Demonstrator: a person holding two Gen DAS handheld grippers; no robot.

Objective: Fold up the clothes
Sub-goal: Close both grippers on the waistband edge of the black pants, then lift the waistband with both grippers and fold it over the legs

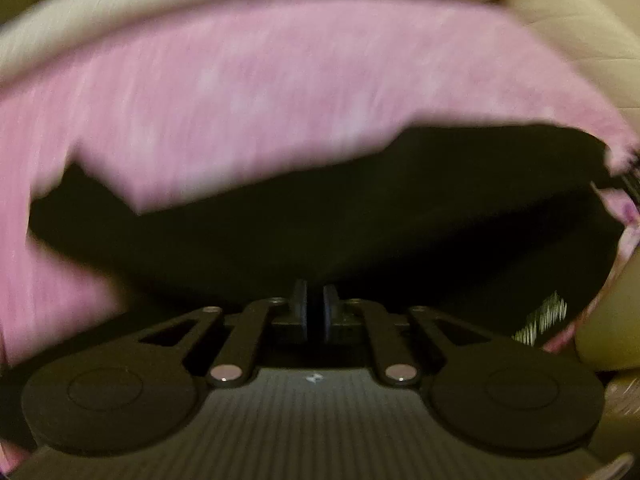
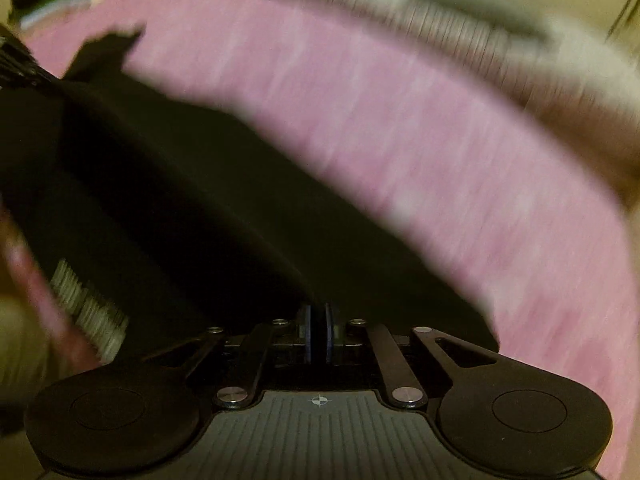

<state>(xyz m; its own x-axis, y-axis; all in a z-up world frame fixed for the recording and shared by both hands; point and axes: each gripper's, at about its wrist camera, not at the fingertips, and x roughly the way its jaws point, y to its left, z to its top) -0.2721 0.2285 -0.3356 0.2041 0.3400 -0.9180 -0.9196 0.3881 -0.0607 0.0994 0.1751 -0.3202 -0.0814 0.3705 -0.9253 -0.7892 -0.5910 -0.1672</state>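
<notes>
Currently, both wrist views are heavily motion-blurred, so fine detail cannot be read. Left gripper (image 1: pixel 315 307): the two dark padded fingers stand almost together, with only a narrow slit between them, and the edge of the black fabric garment (image 1: pixel 320 232) runs into that slit, so the jaws are pinching the cloth. Right gripper (image 2: pixel 319 326): the pads are likewise drawn nearly together on the same black garment (image 2: pixel 180 208), which rises from the fingertips toward the left of the view. The garment spans the area directly ahead of both grippers and lies over a pink textured cloth surface (image 1: pixel 240 92), which fills the middle band of each view (image 2: pixel 420 140). A patch of white printed marking (image 1: pixel 548 312) shows on the black fabric at the lower right of the left view; a similar white marking (image 2: pixel 88 312) shows at the lower left of the right view. Beige upholstery (image 1: pixel 580 28) borders the pink surface.
</notes>
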